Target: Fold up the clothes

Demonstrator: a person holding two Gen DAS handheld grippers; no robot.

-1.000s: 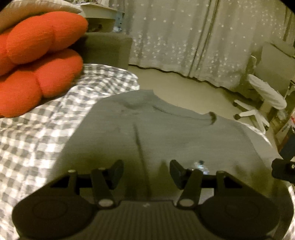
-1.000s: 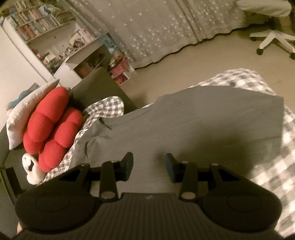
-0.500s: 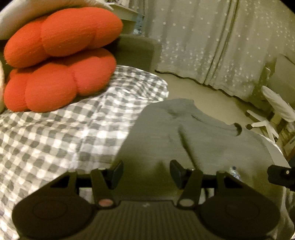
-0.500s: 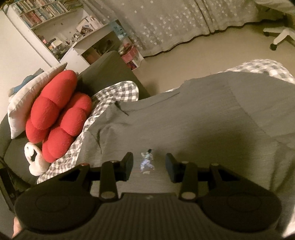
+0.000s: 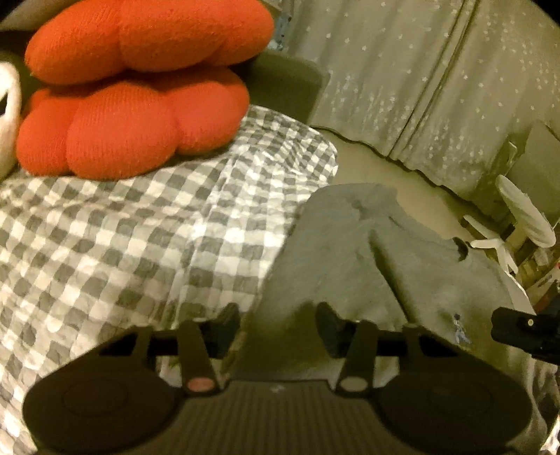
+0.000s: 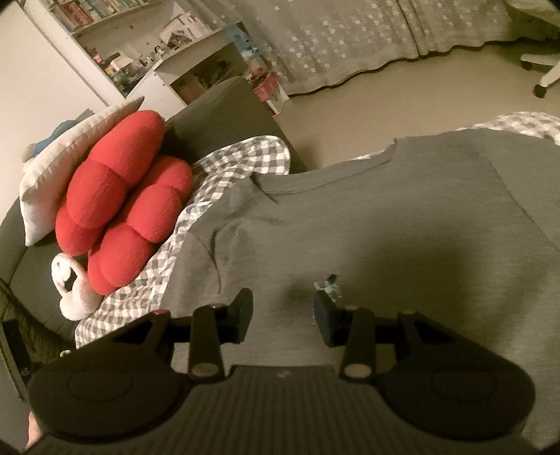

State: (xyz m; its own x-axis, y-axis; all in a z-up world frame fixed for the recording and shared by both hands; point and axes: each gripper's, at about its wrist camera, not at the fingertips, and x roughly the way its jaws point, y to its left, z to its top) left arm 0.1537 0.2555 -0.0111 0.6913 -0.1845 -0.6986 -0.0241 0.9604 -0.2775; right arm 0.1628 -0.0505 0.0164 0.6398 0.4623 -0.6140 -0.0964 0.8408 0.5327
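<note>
Red cushion point(image 5: 133, 101) on checked blanket point(image 5: 140, 238); starred curtain point(image 5: 420, 80) behind.

Grey shirt point(image 6: 385, 217); grey-and-white checked bedcover point(image 5: 140, 238); red lobed cushion point(image 6: 119, 210); grey star-dotted curtain point(image 5: 420, 77); white chair point(image 5: 518, 217).

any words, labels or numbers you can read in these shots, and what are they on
None can be read.
grey shirt: its small printed figure carries no legible letters.
books on the shelf: spines too small and blurred.
boxes on the white unit: print too blurred.
</note>
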